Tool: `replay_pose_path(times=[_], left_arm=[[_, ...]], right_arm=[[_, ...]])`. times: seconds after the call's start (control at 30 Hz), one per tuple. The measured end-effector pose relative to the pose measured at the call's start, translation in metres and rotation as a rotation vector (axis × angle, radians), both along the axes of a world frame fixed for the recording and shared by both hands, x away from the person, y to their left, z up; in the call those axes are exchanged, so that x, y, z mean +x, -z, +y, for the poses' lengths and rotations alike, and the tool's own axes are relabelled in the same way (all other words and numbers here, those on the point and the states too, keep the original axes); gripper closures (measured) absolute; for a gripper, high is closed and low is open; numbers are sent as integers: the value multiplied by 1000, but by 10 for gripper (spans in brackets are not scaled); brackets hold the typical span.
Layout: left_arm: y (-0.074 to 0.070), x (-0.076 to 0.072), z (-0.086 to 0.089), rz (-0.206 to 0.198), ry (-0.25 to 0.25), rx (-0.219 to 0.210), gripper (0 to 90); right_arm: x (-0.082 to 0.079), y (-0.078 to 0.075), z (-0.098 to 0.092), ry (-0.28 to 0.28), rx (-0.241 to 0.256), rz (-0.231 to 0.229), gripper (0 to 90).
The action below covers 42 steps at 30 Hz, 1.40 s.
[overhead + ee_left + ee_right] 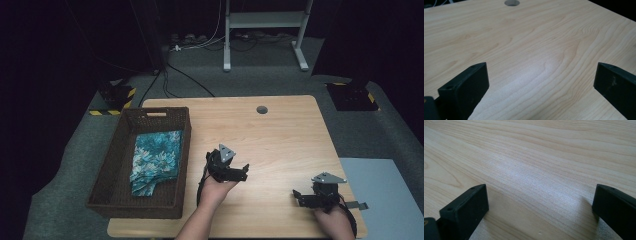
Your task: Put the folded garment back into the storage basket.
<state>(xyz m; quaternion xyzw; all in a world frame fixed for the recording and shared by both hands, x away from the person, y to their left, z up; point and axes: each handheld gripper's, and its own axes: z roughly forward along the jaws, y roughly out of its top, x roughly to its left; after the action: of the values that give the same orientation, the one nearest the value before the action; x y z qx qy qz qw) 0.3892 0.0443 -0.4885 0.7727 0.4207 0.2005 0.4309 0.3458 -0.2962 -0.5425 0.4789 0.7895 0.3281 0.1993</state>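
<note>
A dark brown wicker basket [116, 150] stands at the table's left edge, and a folded teal floral cloth [156, 160] lies inside it. My left gripper [227, 167] hovers over the wooden table [280, 140] just right of the basket, jaws wide open and nothing between them. In the left gripper view the left gripper [541, 82] frames bare wood. My right gripper [307, 196] rests low near the front right corner, also open and empty. In the right gripper view the right gripper [540, 202] has only the tabletop between its jaws.
A round cable hole [262, 109] sits near the table's far edge; the hole [512, 2] also shows in the left gripper view. A grey board [385, 200] lies off the right edge. A white desk frame [265, 30] and cables stand on the floor behind.
</note>
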Motion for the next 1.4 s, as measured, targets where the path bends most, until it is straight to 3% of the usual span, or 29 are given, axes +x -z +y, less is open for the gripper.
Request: replay_pose_path(times=[0.37,0.57,0.73,0.8,0.87,0.9,1.4], left_arm=[[29,-10,-2,39,12,48,2],[42,-18,2,56,11,108,2],[55,-26,7,99,0,185,8],[54,-30,10,78,-11,201,7],[55,-31,13,101,-7,183,5],[56,-32,15,132,-3,159,5],[56,-42,16,130,30,157,2]], right_arm=[[0,0,0,0,-1,0,3],[0,0,0,-1,-2,0,2],[0,0,0,0,-1,0,2],[0,0,0,-1,-1,0,2],[0,0,0,-2,-3,0,2],[0,0,0,-3,-3,0,1],[0,0,0,-3,0,0,3]])
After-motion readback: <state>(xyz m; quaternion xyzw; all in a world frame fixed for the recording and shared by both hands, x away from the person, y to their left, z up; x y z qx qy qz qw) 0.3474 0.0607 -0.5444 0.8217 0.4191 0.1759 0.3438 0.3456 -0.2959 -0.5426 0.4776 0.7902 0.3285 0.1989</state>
